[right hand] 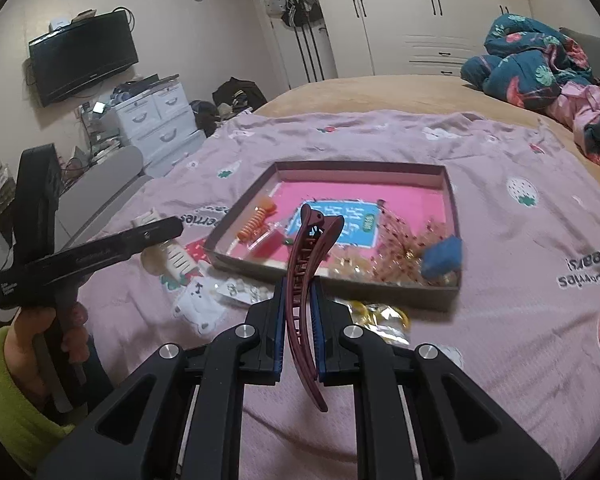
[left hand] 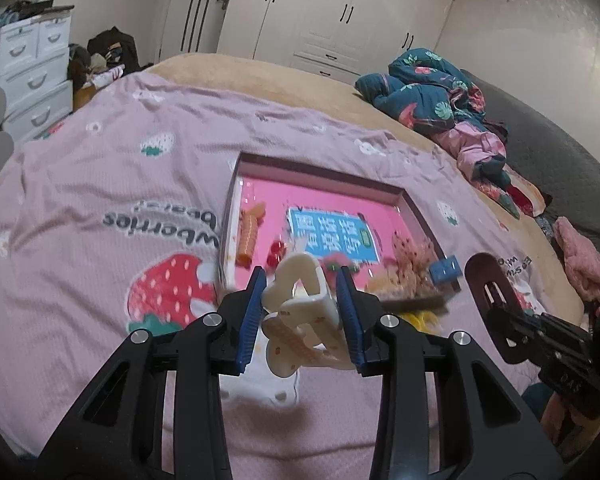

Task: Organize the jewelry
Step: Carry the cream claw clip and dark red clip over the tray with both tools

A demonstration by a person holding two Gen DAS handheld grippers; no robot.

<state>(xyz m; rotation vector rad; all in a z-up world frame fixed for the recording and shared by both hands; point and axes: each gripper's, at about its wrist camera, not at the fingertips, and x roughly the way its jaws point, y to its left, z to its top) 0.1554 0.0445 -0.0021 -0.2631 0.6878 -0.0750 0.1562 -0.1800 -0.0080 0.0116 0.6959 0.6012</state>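
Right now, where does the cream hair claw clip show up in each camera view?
Left wrist: cream claw clip, bottom centre, clamped in the left gripper.
Right wrist: left of middle, partly behind that gripper's finger.
Shared landmark: the pink-lined tray, just beyond it in both.

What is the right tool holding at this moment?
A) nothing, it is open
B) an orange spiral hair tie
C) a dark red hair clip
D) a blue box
C: in the right wrist view the right tool is shut on the dark red hair clip, which stands upright between its blue pads, in front of the tray.
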